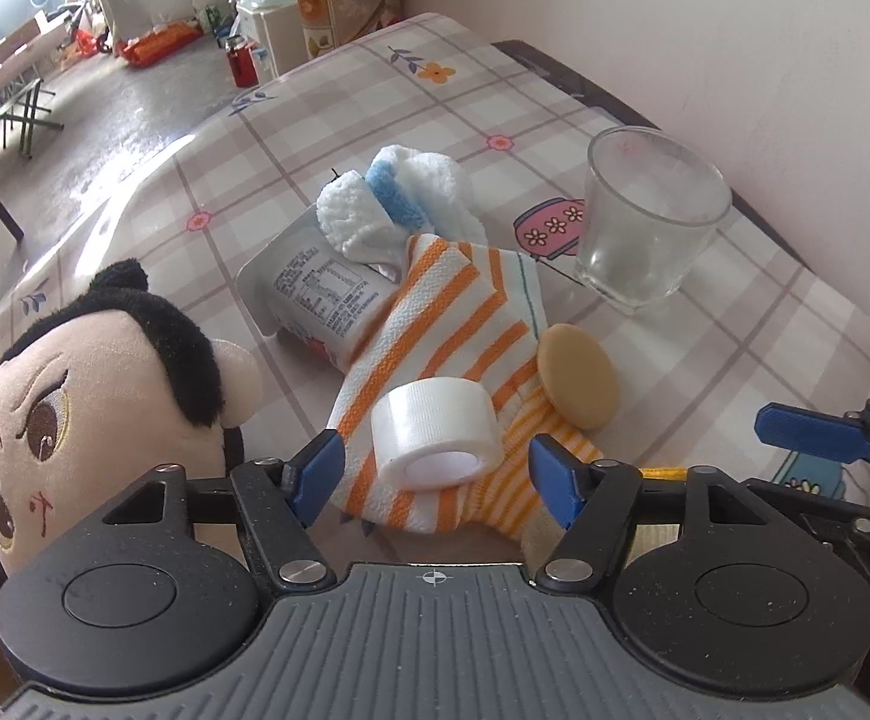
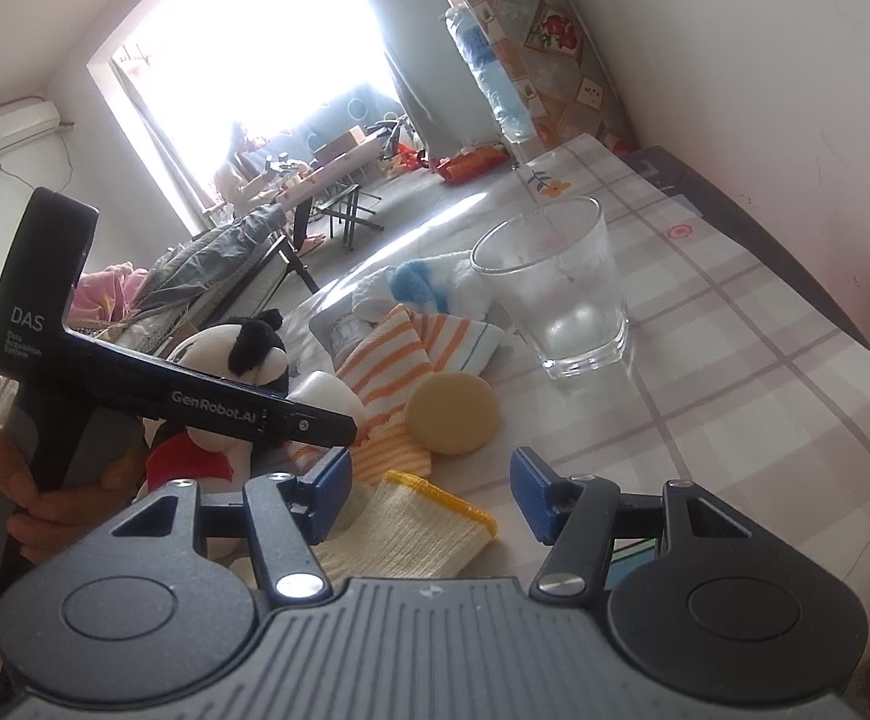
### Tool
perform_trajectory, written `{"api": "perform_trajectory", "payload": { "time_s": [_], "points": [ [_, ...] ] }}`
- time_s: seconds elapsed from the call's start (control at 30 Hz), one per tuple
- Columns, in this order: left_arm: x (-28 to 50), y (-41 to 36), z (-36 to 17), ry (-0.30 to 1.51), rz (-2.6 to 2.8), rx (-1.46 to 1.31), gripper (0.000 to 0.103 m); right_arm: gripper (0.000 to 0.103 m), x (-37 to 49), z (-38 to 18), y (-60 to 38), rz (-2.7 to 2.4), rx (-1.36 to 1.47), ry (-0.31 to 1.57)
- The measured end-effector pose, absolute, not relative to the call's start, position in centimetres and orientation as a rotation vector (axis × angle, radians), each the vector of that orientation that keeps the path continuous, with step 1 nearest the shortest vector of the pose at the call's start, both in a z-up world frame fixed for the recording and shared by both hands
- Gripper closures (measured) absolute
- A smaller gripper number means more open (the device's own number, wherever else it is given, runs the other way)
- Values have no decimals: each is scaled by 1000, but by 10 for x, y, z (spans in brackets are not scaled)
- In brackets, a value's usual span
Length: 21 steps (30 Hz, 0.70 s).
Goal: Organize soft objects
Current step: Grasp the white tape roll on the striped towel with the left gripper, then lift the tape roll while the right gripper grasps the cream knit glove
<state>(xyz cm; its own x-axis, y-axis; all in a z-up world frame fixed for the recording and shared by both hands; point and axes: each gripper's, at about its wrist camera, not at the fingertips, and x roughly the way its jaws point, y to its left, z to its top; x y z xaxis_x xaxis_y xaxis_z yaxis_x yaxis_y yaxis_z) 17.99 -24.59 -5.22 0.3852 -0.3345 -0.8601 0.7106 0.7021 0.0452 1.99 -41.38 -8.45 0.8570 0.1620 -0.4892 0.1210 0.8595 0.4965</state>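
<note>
Plush doll (image 1: 105, 372) left of pile on table (image 1: 705, 360). Striped sock (image 1: 435, 324) lies ahead of left gripper (image 1: 435, 468), jaws apart flanking tape roll (image 1: 435, 438), no contact. Right gripper (image 2: 432, 501) jaws apart above yellow-edged cloth (image 2: 417, 528).

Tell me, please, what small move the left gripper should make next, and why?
Probably lower the left gripper and close on the white tape roll: it sits on the orange striped sock, between the open jaws, and likely must come off first.
</note>
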Motion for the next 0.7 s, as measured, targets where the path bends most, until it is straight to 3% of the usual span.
{"api": "perform_trajectory", "payload": {
  "time_s": [0.13,0.33,0.7],
  "points": [
    [179,-248,-52,938,-688,451,36,41,21,-85,-414,32,546,545],
    [181,-247,-52,942,-676,430,55,41,22,-88,-418,41,568,543],
    [170,-228,-33,897,-658,363,56,41,20,-88,-418,41,586,543]
  ]
}}
